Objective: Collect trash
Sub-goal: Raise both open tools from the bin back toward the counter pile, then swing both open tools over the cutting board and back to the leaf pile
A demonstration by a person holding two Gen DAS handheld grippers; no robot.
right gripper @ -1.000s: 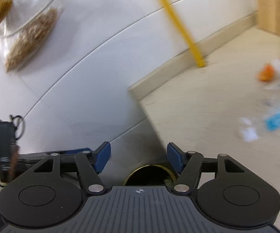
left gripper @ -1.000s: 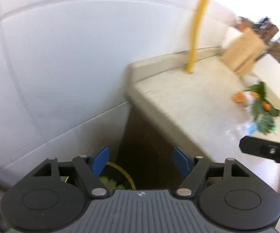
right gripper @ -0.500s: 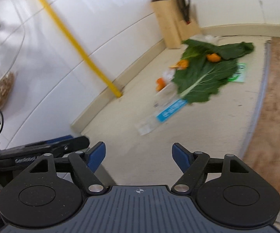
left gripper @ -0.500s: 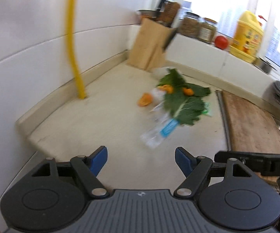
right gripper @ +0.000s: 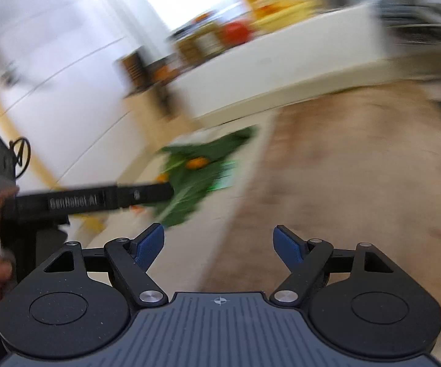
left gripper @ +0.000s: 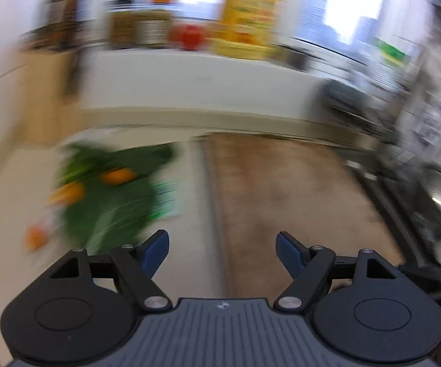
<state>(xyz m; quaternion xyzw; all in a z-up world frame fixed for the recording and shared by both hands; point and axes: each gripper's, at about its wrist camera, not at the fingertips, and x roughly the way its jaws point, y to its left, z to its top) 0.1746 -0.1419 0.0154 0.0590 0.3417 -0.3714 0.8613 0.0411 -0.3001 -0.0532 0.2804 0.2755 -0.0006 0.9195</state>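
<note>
Both hand-held grippers, left [left gripper: 222, 248] and right [right gripper: 218, 242], are hovering wide apart and empty. The blurred green leafy scrap with orange peel pieces [left gripper: 110, 195] is lying ahead-left on the pale surface [left gripper: 196, 214], nearer the left one.

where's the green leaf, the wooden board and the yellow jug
green leaf [left gripper: 107, 208], left wrist view, middle of the blade
wooden board [right gripper: 342, 165], right wrist view, bare centre
yellow jug [left gripper: 248, 15], left wrist view, its labelled front
</note>
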